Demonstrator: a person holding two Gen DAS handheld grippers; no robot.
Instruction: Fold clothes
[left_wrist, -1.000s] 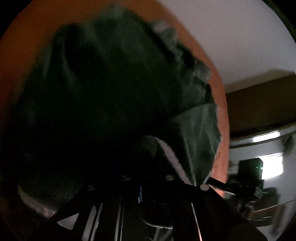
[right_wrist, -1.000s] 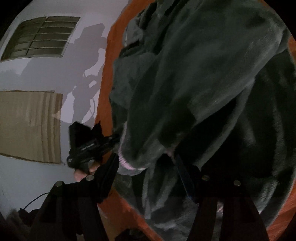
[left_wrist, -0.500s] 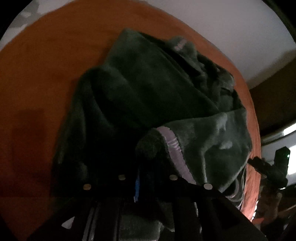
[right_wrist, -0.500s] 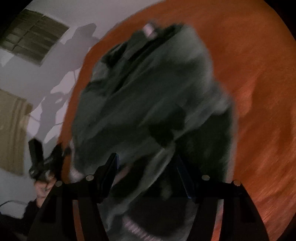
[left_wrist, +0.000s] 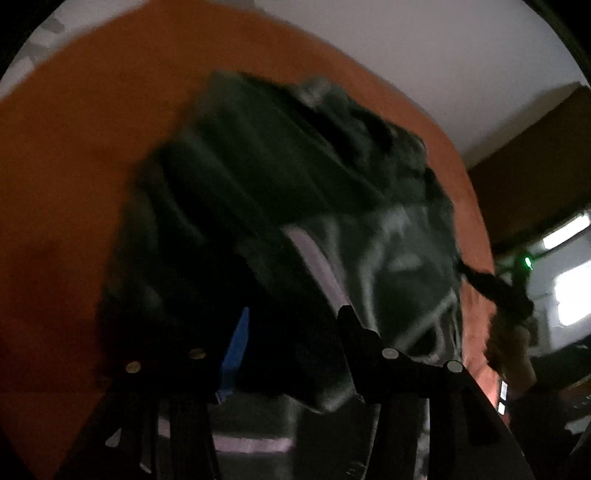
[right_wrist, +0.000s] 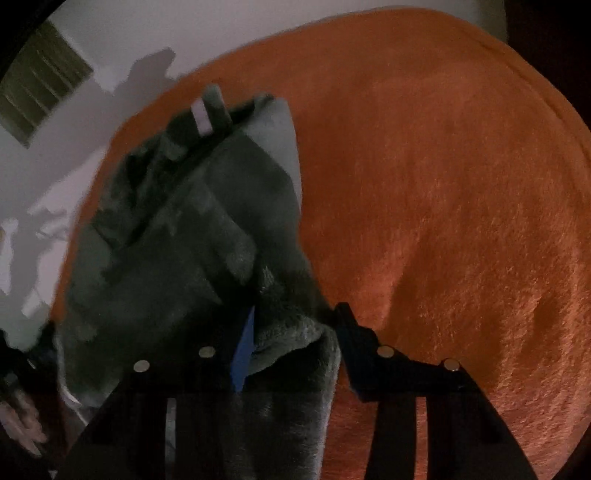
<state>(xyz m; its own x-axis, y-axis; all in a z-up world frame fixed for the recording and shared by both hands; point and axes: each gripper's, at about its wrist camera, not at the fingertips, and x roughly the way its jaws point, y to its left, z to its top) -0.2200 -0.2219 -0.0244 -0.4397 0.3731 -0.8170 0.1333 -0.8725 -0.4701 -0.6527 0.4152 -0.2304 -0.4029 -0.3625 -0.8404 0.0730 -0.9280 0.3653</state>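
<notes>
A dark grey-green fleece garment (left_wrist: 295, 192) with a pale lilac hem lies bunched on the orange blanket (left_wrist: 74, 166). In the left wrist view my left gripper (left_wrist: 291, 332) has its jaws apart, with the garment's edge draped between them. In the right wrist view the same garment (right_wrist: 192, 236) fills the left half. My right gripper (right_wrist: 291, 332) also stands with jaws apart and a fold of the fleece lies between them. A pale lilac strip (right_wrist: 201, 114) shows at the garment's far end.
The orange blanket (right_wrist: 443, 203) spreads wide to the right of the garment. A white wall (left_wrist: 443, 55) lies beyond it. The other hand and gripper (left_wrist: 509, 295) show at the right in the left wrist view. A vent (right_wrist: 40, 81) is on the wall.
Both grippers have pulled back and opened. The garment, held up close a second ago, now lies lower on the blanket and takes less of each view.
</notes>
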